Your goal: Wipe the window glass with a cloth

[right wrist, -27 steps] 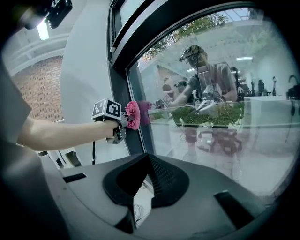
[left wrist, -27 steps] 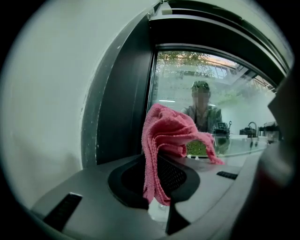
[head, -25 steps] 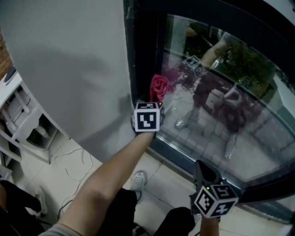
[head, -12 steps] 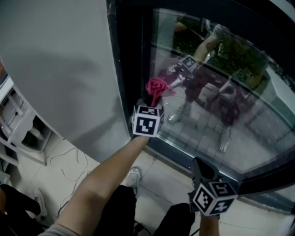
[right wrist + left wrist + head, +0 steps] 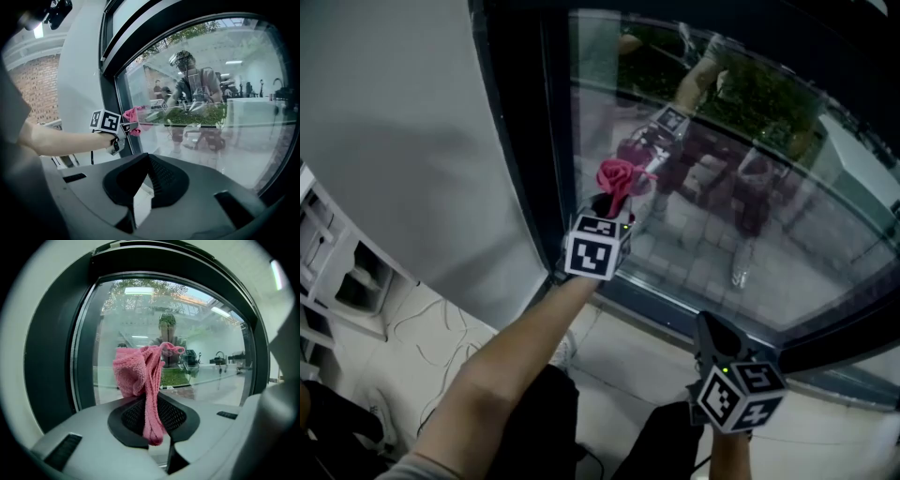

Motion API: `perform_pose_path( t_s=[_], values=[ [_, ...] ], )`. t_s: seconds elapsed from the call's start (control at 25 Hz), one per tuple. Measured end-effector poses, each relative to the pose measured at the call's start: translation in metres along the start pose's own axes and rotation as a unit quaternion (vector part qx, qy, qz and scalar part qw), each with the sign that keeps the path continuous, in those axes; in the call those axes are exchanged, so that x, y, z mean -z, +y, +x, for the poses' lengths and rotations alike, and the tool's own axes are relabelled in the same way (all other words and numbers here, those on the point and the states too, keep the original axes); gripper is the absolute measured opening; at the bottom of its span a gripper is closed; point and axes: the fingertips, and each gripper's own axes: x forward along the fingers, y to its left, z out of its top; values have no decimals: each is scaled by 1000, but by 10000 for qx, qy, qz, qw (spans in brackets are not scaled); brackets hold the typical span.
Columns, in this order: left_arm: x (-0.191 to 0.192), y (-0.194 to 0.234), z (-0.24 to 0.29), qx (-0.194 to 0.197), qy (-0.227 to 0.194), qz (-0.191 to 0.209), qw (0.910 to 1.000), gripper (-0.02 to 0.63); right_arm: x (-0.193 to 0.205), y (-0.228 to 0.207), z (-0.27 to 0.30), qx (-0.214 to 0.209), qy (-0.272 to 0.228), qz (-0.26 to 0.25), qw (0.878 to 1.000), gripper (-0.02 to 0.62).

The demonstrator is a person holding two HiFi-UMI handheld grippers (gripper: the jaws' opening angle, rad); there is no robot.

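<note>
Currently left tongs (image 5: 152, 405) clamp one pink cloth (image 5: 133, 371) by glass (image 5: 206, 357); right tongs (image 5: 147, 161) closed, empty.

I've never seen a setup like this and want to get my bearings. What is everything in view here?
cloth: one, pink, in front of the pane
window glass: one pane, clear, reflective, ahead
window frame: one, dark, around the pane
wall: one, white, left of the frame
rack: one, white, far left
floor: pale tiles, below
forearm: one, bare, left side
left gripper: one, grey-black, shut on the cloth
right gripper: one, grey-black, shut, empty, low right
</note>
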Motion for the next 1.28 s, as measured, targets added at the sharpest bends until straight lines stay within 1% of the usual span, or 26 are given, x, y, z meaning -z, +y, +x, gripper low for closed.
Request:
perform_pose_path(
  t_s=[0.24,0.32,0.52,0.6,0.84,1.0,1.28],
  values=[
    [0,-17,1,43,32,-92,9999,52,-4,-15,-15,156,-85,77,9998,-8],
    [0,-25,0,114,40,-106,9999,52,-3,-19,-19,206,-104,111,9997,-8],
    [-2,-57,0,272,-34,-172,9995,52,4,-32,-33,243,-100,170,9995,-8],
    [0,-66,2,317,-3,-201,9993,52,5,-40,-39,310,-93,193,9993,-8],
    [5,-103,3,555,72,-114,9984,52,3,-57,-60,488,-239,225,9983,-8],
    [7,-131,5,751,101,-122,9971,52,4,-71,-74,608,-319,337,9971,-8],
    [8,-178,11,976,152,-121,9950,52,8,-100,-102,874,-386,494,9942,-8]
  ],
)
